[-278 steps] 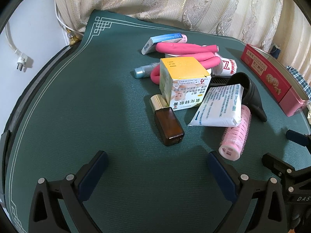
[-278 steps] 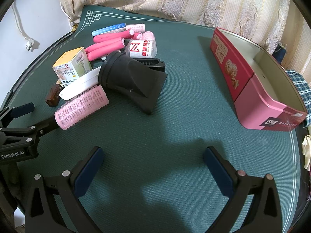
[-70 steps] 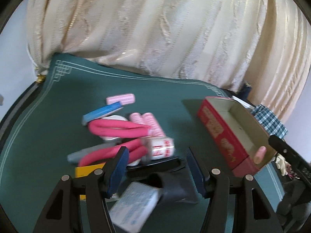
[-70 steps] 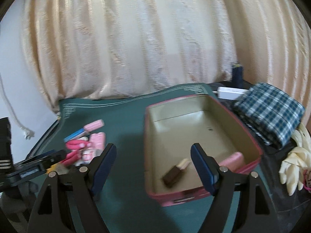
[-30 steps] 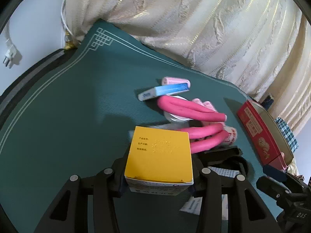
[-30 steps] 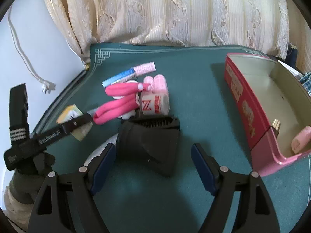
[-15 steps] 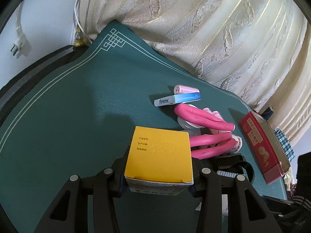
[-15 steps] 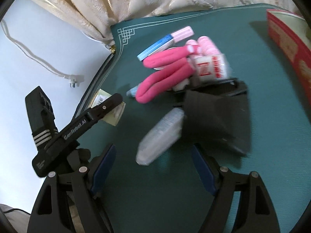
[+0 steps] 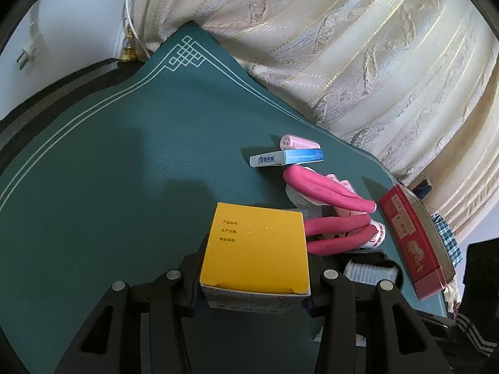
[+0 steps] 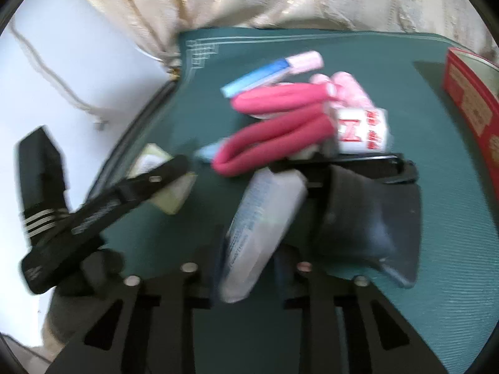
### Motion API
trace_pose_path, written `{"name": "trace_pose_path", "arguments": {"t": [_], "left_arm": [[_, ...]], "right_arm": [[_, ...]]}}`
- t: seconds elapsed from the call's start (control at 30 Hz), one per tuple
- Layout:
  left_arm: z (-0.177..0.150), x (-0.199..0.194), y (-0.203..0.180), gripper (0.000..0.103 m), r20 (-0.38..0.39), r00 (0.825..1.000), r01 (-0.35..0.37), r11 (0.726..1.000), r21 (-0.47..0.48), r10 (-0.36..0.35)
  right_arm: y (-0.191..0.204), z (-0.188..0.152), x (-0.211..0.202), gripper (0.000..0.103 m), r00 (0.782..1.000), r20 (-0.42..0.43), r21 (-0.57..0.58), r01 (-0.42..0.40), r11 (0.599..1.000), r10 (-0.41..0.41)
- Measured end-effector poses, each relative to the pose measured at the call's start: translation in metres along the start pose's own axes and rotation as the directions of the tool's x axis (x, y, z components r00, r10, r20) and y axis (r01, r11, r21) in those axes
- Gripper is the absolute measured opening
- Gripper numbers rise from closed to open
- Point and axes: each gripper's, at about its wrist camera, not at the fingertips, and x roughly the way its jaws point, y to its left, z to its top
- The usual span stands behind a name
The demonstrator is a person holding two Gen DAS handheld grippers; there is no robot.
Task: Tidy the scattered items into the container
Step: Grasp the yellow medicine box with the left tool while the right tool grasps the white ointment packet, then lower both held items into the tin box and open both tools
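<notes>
Left gripper (image 9: 254, 268) clamps the yellow-topped carton (image 9: 255, 246), bottom centre of frame, lifted off the green mat (image 9: 124, 187), likely bound for the red tin (image 9: 414, 246) at right edge. Right gripper (image 10: 249, 258) has just closed on the white tissue packet (image 10: 262, 233), lower centre, beside the black dryer nozzle (image 10: 371, 218). Pink foam rollers (image 10: 277, 131) lie scattered.

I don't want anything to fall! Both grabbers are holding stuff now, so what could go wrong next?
The right gripper has just closed on one end of the soft white packet, so it could sag or slip out. The packet leans against the black dryer nozzle, and lifting might nudge it. The left gripper holds the yellow box by its lower part only, so it could tip on the way to the red tin.
</notes>
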Motion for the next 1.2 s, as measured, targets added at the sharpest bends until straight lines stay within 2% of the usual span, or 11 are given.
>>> {"name": "trace_pose_path", "arguments": {"t": [0.07,0.2,0.5,0.83,1.0,1.2], "left_arm": [[0.0,0.0,0.001,0.048,-0.002,1.0,0.001,1.0,-0.004,-0.001],[0.0,0.001,0.004,0.048,-0.006,1.0,0.005,1.0,-0.018,-0.005],[0.001,0.003,0.003,0.048,-0.007,1.0,-0.024,1.0,-0.018,0.024],[-0.005,-0.003,-0.012,0.048,0.012,0.994,-0.105,0.994,0.031,0.105],[-0.008,-0.003,-0.031,0.048,0.007,0.995,-0.102,0.992,0.071,0.102],[-0.007,-0.003,-0.064,0.048,0.01,0.996,-0.086,0.988,0.128,0.085]], "right_arm": [[0.008,-0.003,-0.009,0.02,1.0,0.028,-0.038,-0.002,0.999,0.003],[0.011,-0.007,-0.025,0.02,0.997,0.079,-0.071,0.01,0.997,-0.005],[-0.006,-0.008,-0.044,0.019,0.99,0.139,-0.038,0.031,0.999,-0.026],[-0.029,-0.014,-0.068,0.019,0.979,0.195,0.004,0.065,0.998,-0.065],[-0.053,-0.012,-0.089,0.019,0.964,0.248,0.062,0.081,0.995,-0.094],[-0.093,-0.008,-0.125,0.019,0.931,0.327,0.151,0.118,0.981,-0.163]]}}
